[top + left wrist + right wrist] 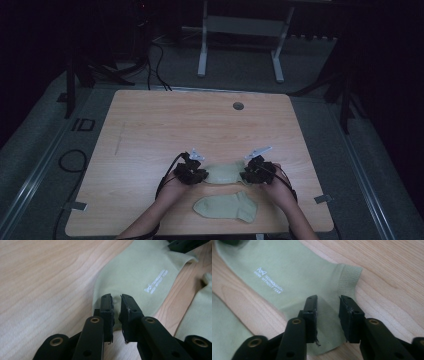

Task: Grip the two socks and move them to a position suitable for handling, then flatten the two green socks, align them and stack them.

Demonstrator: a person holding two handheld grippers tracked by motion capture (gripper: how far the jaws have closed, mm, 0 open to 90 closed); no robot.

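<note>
- Wooden table (150, 130) seen from above in a dim room, two forearms entering from the bottom edge.
- Two pale green socks lying flat, lower centre of the high view: far sock (226, 173) stretched between both grippers, near sock (227, 207) just below it, close to the bottom table edge.
- Left gripper (192, 171) at the far sock's left end; in the left gripper view (116, 305), jaws parted by a narrow gap, standing over the sock's (140, 275) edge, fabric not pinched.
- Right gripper (256, 172) at the far sock's right end; in the right gripper view (327, 306), jaws parted wider, sock (287, 272) lying flat beneath and between them, ribbed cuff (348, 277) at upper right, white printed lettering at upper left.
- Near sock as a green strip at the right edge of the left gripper view (200, 310).
</note>
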